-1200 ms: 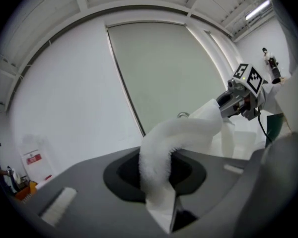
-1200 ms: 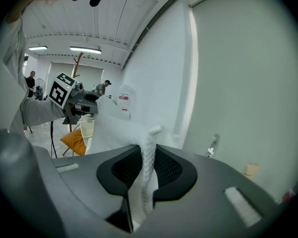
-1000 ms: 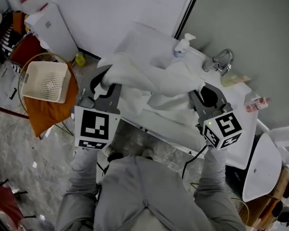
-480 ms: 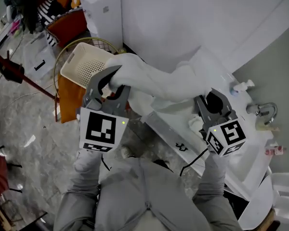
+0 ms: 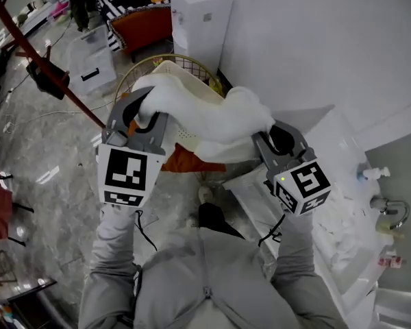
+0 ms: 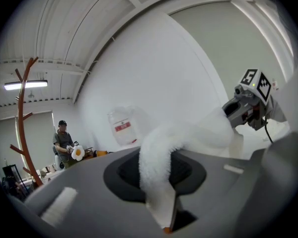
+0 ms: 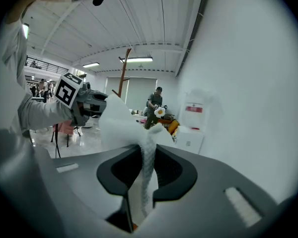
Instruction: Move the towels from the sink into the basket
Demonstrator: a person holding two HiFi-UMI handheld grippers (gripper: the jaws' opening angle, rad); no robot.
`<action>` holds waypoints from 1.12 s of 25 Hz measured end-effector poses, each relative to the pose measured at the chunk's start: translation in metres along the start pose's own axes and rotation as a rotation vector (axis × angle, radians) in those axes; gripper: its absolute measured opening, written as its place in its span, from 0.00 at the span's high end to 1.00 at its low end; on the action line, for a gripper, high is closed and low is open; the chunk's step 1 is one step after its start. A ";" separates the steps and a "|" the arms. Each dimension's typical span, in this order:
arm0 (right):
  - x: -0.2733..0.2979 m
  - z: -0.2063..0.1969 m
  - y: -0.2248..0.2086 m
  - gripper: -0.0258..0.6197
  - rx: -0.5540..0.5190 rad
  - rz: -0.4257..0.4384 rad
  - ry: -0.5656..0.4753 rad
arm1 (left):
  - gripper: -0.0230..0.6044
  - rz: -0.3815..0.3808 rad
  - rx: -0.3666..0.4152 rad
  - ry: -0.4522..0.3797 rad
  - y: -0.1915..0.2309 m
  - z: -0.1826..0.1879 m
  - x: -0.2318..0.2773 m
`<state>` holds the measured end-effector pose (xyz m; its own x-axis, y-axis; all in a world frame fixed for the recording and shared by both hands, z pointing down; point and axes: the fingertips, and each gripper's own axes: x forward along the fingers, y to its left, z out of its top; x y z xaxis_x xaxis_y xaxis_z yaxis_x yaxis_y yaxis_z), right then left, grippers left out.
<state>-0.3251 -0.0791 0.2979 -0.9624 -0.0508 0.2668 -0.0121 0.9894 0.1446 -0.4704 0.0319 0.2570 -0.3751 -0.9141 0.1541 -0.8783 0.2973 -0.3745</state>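
Pinching towel (image 5: 207, 118): left gripper (image 5: 146, 115), right gripper (image 5: 271, 136) jaws closed on it.

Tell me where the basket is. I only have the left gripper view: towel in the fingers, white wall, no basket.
Observer: Head view has the basket directly below the towel.
Operator: Right side clamped too?
Observer: Yes. In the right gripper view the right gripper is shut on the towel's other end.
Operator: Sink cleared?
Observer: Can't say so. Head view shows something white and crumpled in the sink, possibly another towel.
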 end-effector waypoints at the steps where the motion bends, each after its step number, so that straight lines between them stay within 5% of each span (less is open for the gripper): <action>1: 0.014 0.000 0.003 0.87 -0.002 0.021 0.002 | 0.73 0.010 -0.007 0.008 0.010 -0.006 0.004; 15: 0.190 -0.067 0.015 0.87 0.049 0.276 0.228 | 0.73 -0.055 -0.082 0.237 0.068 -0.121 0.137; 28: 0.275 -0.172 0.009 0.86 0.077 0.334 0.504 | 0.68 -0.159 -0.149 0.512 0.049 -0.256 0.199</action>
<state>-0.5429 -0.1074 0.5365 -0.6711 0.2243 0.7066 0.2304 0.9690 -0.0888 -0.6636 -0.0644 0.5037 -0.2986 -0.7111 0.6365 -0.9542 0.2366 -0.1833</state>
